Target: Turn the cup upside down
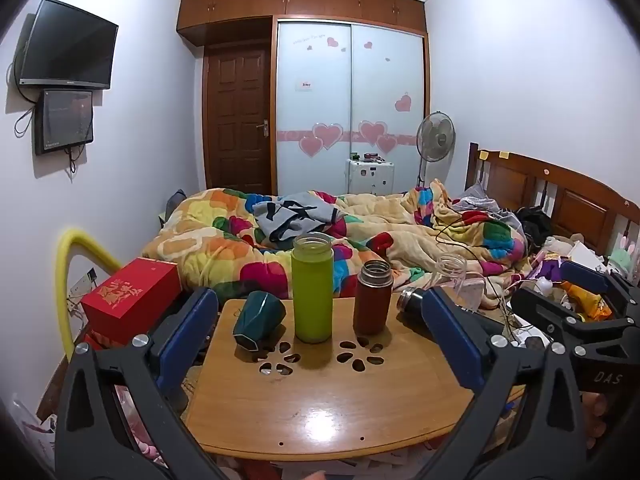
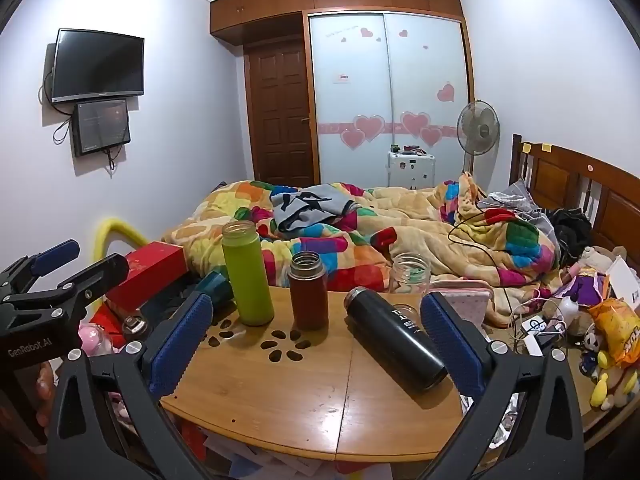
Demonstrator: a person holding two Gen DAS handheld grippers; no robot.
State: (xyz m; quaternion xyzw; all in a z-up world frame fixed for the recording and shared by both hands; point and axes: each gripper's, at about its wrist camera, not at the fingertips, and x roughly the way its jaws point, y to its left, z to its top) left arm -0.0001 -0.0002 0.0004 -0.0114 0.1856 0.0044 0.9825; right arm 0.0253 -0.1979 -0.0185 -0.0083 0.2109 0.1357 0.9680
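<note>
Green flask [image 1: 313, 288] and brown flask [image 1: 372, 298] upright, uncapped; black flask [image 2: 394, 336] lying; both grippers' jaws spread.

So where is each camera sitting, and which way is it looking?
Left wrist: sits on the left claw, looking over the table toward the bed; its own open fingers and the right claw show.
Right wrist: sits on the right claw, facing likewise; the left claw shows.
Both share the green bottle.
</note>
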